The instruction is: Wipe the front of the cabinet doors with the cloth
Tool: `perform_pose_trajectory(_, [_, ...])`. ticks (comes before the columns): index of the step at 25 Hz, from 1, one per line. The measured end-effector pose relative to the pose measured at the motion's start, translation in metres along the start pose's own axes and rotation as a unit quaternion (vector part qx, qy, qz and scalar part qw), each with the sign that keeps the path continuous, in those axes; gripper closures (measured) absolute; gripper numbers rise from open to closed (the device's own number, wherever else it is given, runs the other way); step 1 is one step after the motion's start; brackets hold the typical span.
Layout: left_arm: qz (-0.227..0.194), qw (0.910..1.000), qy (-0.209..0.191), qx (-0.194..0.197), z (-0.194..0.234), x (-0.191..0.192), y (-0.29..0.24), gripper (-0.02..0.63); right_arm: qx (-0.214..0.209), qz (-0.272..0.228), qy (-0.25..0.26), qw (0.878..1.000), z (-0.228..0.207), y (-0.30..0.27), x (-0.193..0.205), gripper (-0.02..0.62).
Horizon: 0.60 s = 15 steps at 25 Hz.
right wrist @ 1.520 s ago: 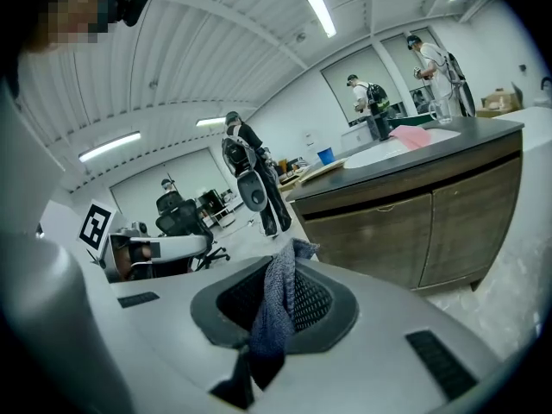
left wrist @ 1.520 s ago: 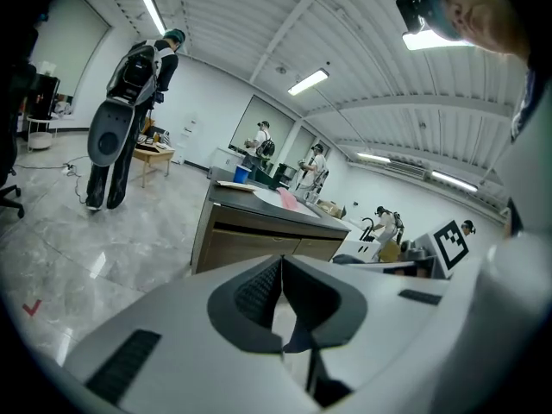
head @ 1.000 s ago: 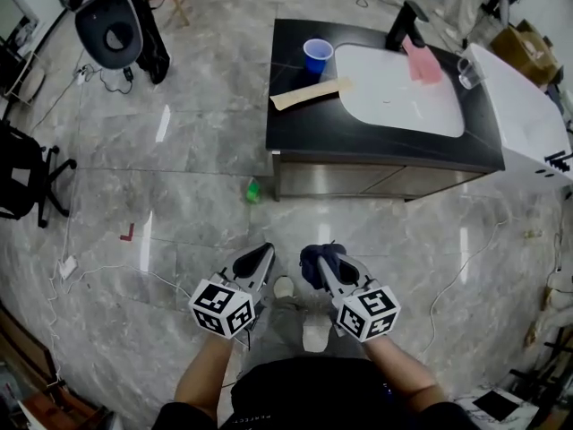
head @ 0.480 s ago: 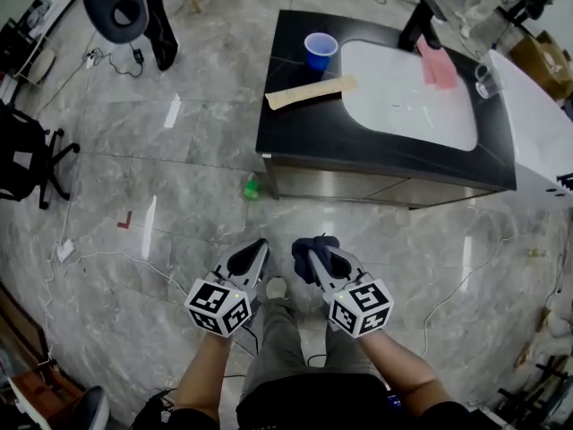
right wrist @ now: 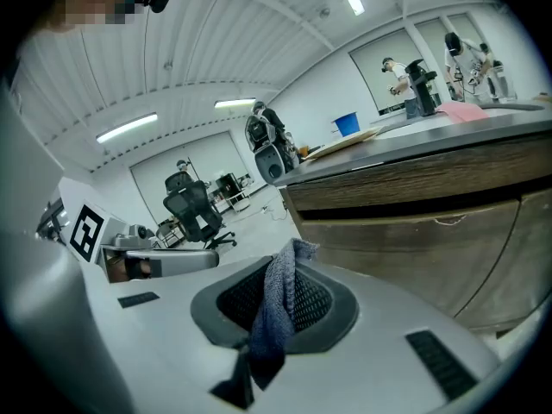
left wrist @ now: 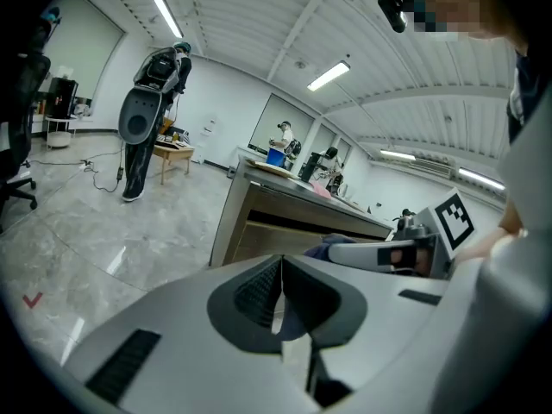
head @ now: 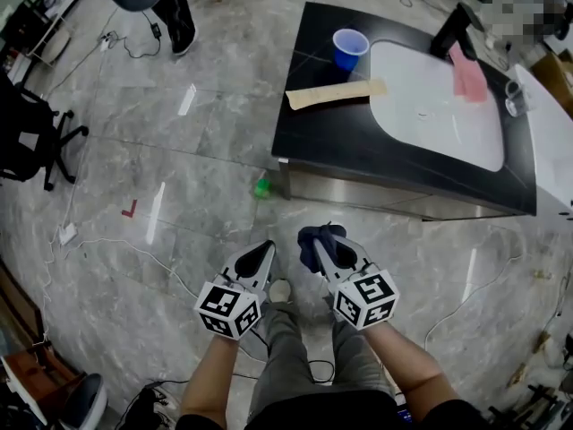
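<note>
The cabinet (head: 376,197) stands ahead under a black countertop with a white sink (head: 439,106). Its wooden doors (right wrist: 431,240) fill the right of the right gripper view, and the same doors (left wrist: 276,227) show in the left gripper view. My right gripper (head: 320,247) is shut on a dark blue cloth (head: 320,236). The cloth (right wrist: 278,304) hangs bunched between the jaws. My left gripper (head: 260,258) is beside it, shut and holding nothing (left wrist: 278,270). Both are held low over the floor, short of the cabinet front.
On the countertop are a blue cup (head: 348,48), a tan strip (head: 336,94), a pink cloth (head: 468,70) and a black faucet (head: 448,30). A small green object (head: 261,187) lies by the cabinet's left corner. An office chair (head: 31,137) and cables (head: 116,249) are at left.
The head view has shifted, and the cabinet front now sits a little nearer the grippers. Both grippers keep the same pose, the right one still gripping the cloth.
</note>
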<state>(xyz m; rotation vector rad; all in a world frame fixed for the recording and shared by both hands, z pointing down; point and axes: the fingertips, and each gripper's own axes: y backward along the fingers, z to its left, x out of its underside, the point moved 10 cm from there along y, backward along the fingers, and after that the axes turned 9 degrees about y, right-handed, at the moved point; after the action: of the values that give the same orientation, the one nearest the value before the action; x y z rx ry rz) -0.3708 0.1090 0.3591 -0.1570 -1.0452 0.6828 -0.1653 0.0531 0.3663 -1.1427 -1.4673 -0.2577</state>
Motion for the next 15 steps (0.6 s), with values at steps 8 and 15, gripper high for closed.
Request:
perform_pose_trajectory(8, [0.0,1.0,-0.008,-0.004,0.047,-0.014,-0.009,0.598,0.019,-0.012,0.016,1.0,-0.006,-0.059,-0.008,0.545])
perform_pose_trajectory(15, [-0.01,0.9997,-0.02,0.006,0.074,-0.024,-0.039,0.598,0.033,-0.022,0.022,0.999,-0.006,-0.103,-0.01,0.545])
